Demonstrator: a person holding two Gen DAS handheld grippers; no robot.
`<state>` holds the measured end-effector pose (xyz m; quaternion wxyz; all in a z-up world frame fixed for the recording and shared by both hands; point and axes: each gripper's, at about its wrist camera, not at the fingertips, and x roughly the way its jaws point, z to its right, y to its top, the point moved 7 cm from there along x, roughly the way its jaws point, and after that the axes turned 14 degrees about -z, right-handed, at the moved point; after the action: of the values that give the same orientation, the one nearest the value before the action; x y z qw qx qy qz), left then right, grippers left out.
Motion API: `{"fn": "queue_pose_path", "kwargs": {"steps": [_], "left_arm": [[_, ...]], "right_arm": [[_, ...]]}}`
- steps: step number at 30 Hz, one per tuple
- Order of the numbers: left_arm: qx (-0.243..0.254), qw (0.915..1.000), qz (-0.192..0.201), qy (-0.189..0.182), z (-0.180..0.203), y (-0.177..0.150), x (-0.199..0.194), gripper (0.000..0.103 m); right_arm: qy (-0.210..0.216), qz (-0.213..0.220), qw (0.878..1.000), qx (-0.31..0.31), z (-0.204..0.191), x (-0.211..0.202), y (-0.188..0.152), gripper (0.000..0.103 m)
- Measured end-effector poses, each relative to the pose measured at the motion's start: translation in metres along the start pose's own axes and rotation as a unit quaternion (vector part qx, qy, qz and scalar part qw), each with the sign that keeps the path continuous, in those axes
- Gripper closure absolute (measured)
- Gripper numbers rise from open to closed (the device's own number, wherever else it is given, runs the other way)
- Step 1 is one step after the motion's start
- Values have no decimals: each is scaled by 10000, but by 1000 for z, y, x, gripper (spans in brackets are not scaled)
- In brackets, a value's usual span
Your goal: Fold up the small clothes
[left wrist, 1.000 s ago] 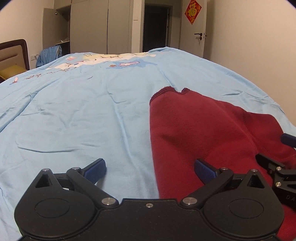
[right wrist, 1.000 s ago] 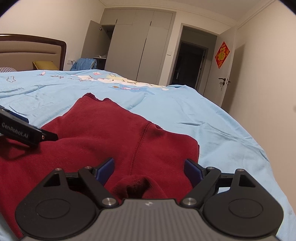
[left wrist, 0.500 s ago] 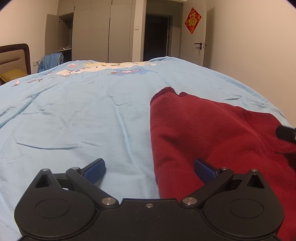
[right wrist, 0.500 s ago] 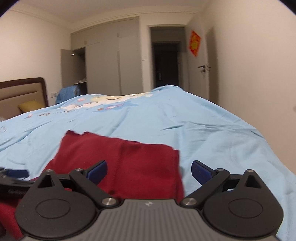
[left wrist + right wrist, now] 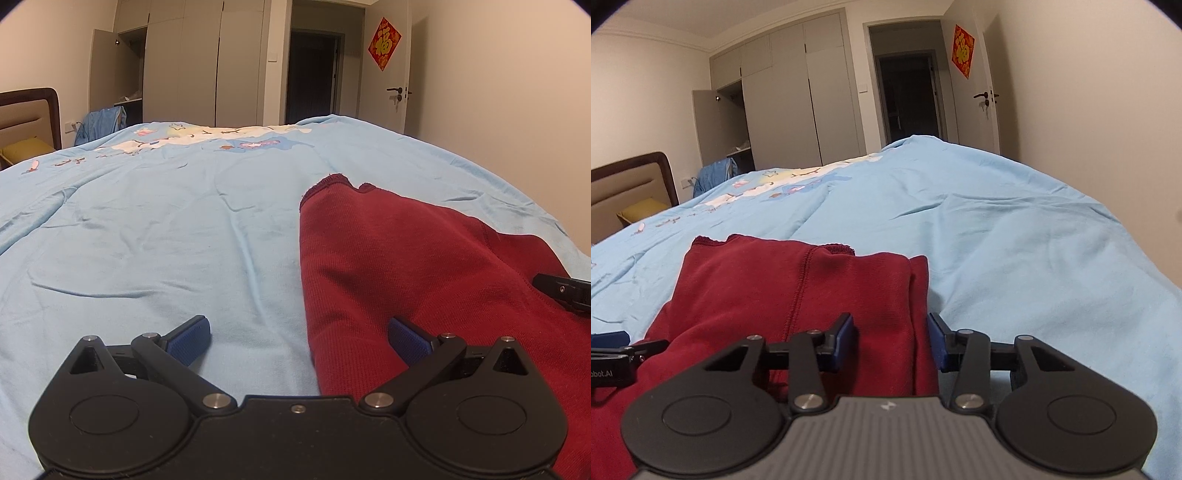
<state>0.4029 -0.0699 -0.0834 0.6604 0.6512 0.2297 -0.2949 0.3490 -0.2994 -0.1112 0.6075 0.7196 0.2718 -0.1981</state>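
Right gripper closing in on the folded edge of the red garment

On the left, the left gripper (image 5: 298, 338) is hovering low over the light blue bedspread (image 5: 155, 236) with its jaws spread wide and nothing between them, straddling the left edge of the red garment (image 5: 399, 266), much as it was a second ago. To the right, the right gripper (image 5: 891, 341) is narrowing: its blue pads (image 5: 843, 341), wide apart half a second ago, are now drawing in on either side of the garment's doubled right edge, though whether they are pinching yet I cannot tell. The garment is lying flat on the bed, partly folded, so the next fold looks about to begin.
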Motion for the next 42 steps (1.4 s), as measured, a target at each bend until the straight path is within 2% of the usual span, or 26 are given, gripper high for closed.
{"fn": "queue_pose_path", "kwargs": {"steps": [9, 14, 19, 27, 31, 37, 42], "left_arm": [[-62, 9999, -24, -121, -3, 2, -2, 1], [-59, 9979, -514, -388, -8, 10, -8, 1], [-105, 9929, -983, -669, -10, 15, -15, 8], [-223, 9842, -1353, -1122, -5, 17, -21, 17], [-257, 9805, -1416, -1335, -4, 14, -24, 17], [-137, 9826, -1366, -1249, 2, 9, -23, 17], [-154, 9810, -1381, -1356, 4, 9, -25, 27]], "right_arm": [[88, -10, 9998, 150, 3, 3, -3, 53], [50, 8, 9999, 122, -1, 2, -5, 53], [48, 9, 9999, 124, -1, 1, -5, 53], [49, 9, 9999, 125, -1, 1, -5, 53], [51, 9, 9999, 126, -1, 1, -5, 53], [52, 9, 9999, 126, -1, 1, -5, 53], [50, 10, 9999, 125, -1, 1, -5, 53]]}}
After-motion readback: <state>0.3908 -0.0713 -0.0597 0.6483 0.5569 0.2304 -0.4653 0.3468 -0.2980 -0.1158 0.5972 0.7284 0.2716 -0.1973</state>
